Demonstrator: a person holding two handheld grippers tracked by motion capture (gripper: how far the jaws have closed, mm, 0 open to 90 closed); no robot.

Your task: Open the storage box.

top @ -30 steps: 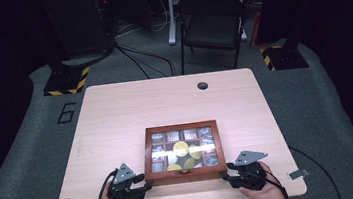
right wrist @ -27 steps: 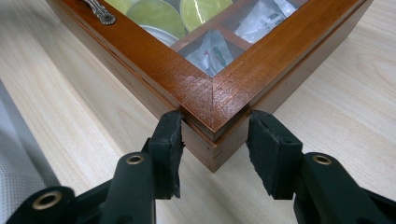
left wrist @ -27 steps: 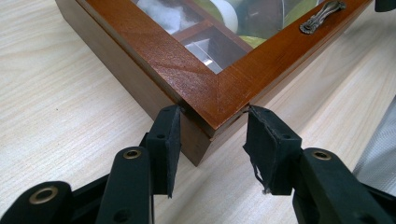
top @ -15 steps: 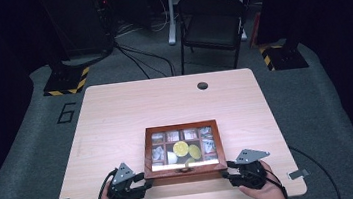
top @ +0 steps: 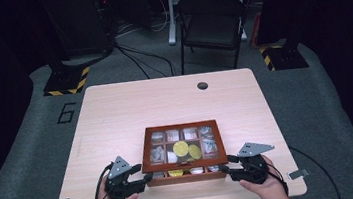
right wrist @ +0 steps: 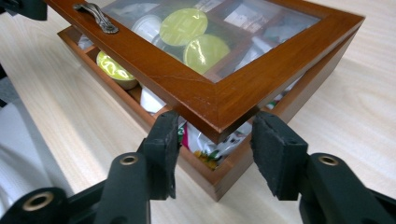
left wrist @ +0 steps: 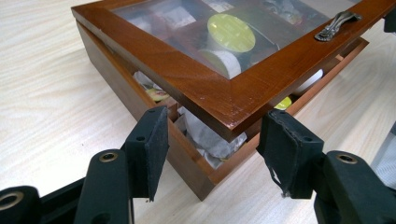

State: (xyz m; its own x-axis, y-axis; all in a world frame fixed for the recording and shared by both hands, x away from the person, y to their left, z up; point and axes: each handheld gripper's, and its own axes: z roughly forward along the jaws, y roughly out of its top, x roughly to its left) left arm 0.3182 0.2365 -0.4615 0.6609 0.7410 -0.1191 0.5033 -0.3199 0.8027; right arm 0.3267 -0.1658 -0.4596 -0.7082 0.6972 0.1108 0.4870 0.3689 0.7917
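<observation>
A brown wooden box [top: 186, 179] with a glass lid [left wrist: 196, 88] stands near the table's front edge. Its front edge is lifted a little, and packets and yellow-topped pods [top: 180, 148] show through the gap. My left gripper [top: 142, 176] is at the front left corner. In the left gripper view its jaws [left wrist: 217, 149] flank the lid corner and have just been opening; the pads stand off the wood. My right gripper [top: 228, 166] does the same at the front right corner [right wrist: 217, 149]. A metal handle [right wrist: 95, 16] sits on the lid's front rail.
The light wood table [top: 131, 114] stretches bare to the left and behind the box, with a dark round hole [top: 202, 85] near its far edge. A folding chair [top: 211, 22] and cables stand on the floor beyond. Tape marks sit at the table's front corners.
Both hands have kept their places at the box's front corners. From above the box and lid look much the same.
</observation>
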